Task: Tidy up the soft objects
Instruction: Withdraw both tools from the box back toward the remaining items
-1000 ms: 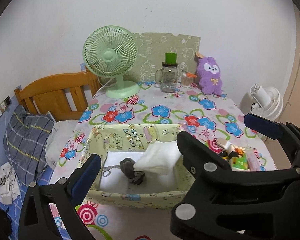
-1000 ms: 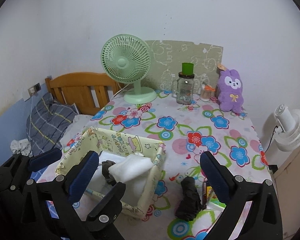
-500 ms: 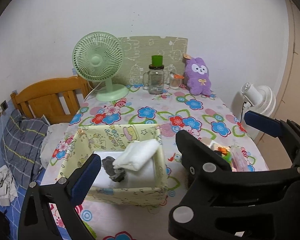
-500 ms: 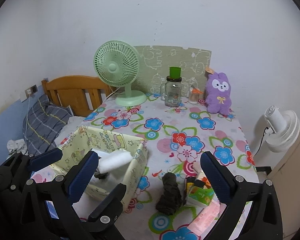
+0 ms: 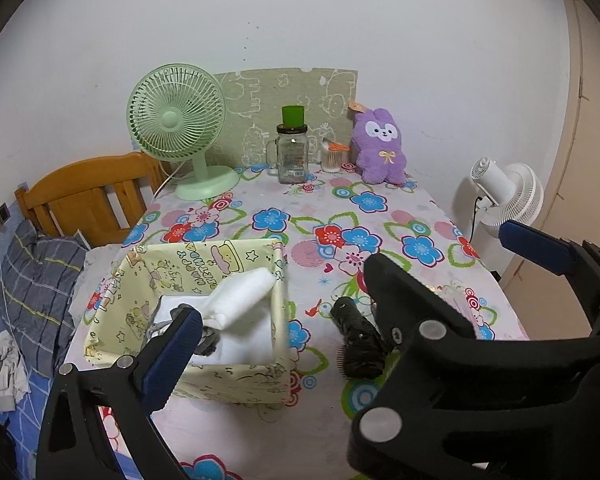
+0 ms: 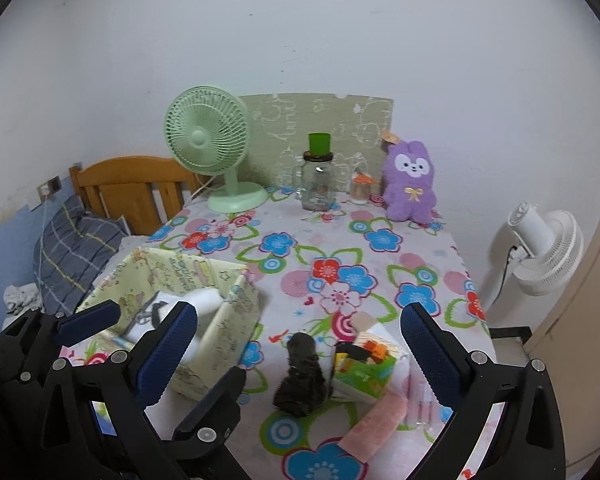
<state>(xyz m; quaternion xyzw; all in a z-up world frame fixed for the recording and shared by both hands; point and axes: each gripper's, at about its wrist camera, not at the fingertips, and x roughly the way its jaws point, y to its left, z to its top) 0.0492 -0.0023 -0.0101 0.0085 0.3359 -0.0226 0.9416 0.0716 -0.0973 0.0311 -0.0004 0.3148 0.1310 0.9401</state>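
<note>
Right wrist view | I am holding the right tongs (image 6: 300, 350) spread wide and empty above the dark rolled sock (image 6: 301, 376), which is lying on the floral surface (image 6: 340, 248) | left tongs (image 5: 348, 280) also gaping, empty | fabric bin (image 6: 224, 320) at 9 o'clock of the sock is carrying a white cloth (image 5: 240, 296).

White wall (image 5: 340, 20), wooden headboard (image 5: 88, 184), floral table (image 5: 380, 216)

On the counter (image 6: 420, 264) stand one fabric box (image 6: 236, 312), one green fan (image 6: 208, 136), one glass jar (image 6: 318, 184), one purple plush rabbit (image 6: 410, 186) and one dark rolled sock (image 6: 300, 376); one white fan (image 6: 548, 252) stands beside it.
</note>
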